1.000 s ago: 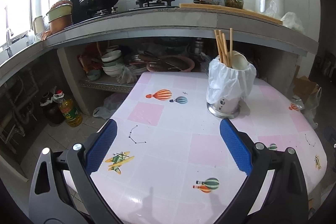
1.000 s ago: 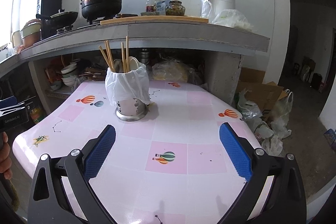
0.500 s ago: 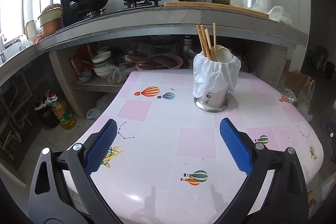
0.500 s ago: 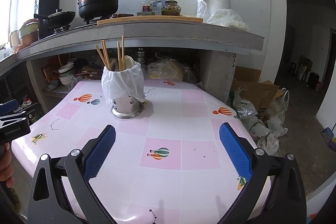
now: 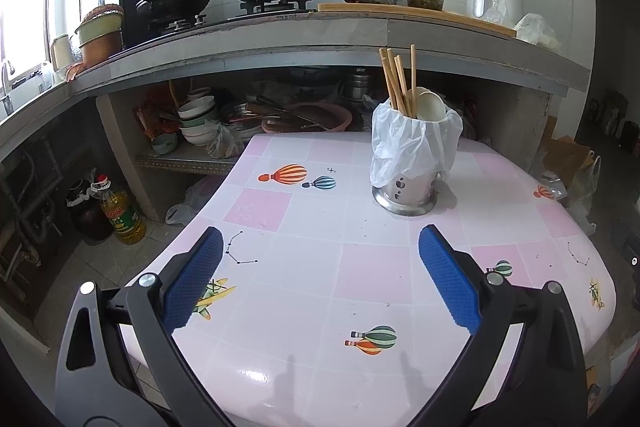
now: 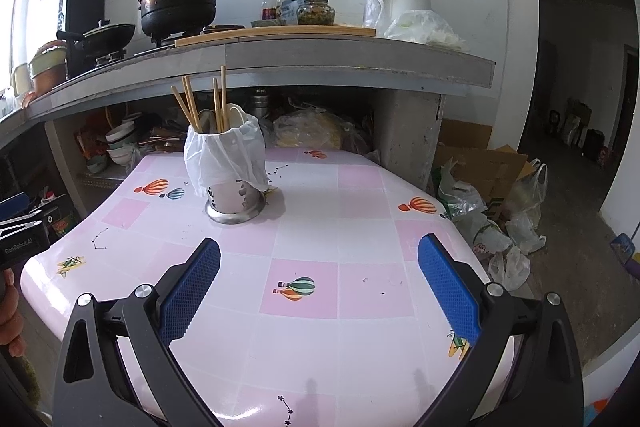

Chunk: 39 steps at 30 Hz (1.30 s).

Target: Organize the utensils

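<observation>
A cluttered kitchen counter ran behind the pink tiled surface (image 5: 304,267). The steel utensil holder draped in a white plastic bag (image 5: 412,155) stood right of centre, its wooden chopsticks (image 5: 396,79) upright. The left tool (image 5: 320,277) and right tool (image 6: 318,279) both gaped empty; the holder lay ahead, judged nearer the left tool.

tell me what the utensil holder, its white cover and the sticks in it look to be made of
Utensil holder: polished metal, likely stainless steel, judging by its mirror-like sheen and punched holes.
White cover: thin plastic bag, translucent and crinkled.
Chopsticks: pale tan and matte, probably wood or bamboo.
</observation>
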Each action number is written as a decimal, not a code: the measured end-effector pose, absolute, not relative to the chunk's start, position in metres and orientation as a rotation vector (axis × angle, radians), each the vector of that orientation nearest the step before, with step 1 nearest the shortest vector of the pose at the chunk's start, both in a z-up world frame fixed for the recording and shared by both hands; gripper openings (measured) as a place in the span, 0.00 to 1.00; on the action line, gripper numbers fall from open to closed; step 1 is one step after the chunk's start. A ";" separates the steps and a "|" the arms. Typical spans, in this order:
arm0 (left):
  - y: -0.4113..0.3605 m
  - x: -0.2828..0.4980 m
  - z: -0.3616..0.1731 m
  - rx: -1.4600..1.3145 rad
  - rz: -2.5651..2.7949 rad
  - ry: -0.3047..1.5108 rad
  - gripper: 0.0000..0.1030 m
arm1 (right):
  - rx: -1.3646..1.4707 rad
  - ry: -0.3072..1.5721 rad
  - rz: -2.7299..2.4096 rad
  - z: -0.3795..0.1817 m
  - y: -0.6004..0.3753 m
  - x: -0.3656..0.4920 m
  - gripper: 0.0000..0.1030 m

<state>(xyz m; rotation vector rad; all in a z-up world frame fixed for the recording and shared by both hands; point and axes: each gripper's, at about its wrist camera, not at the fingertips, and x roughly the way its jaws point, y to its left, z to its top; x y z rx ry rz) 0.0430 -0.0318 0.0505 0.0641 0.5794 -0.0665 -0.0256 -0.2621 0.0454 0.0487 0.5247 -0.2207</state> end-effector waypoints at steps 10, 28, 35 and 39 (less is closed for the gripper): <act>-0.021 0.048 0.049 0.053 -0.053 0.595 0.92 | 0.058 0.531 -0.217 0.044 -0.263 -0.025 0.94; -0.016 0.050 0.049 0.050 -0.045 0.602 0.92 | 0.058 0.532 -0.215 0.044 -0.262 -0.024 0.94; -0.015 0.050 0.049 0.050 -0.046 0.605 0.92 | 0.057 0.530 -0.214 0.044 -0.260 -0.025 0.94; -0.016 0.050 0.049 0.052 -0.045 0.603 0.92 | 0.056 0.531 -0.212 0.044 -0.260 -0.024 0.94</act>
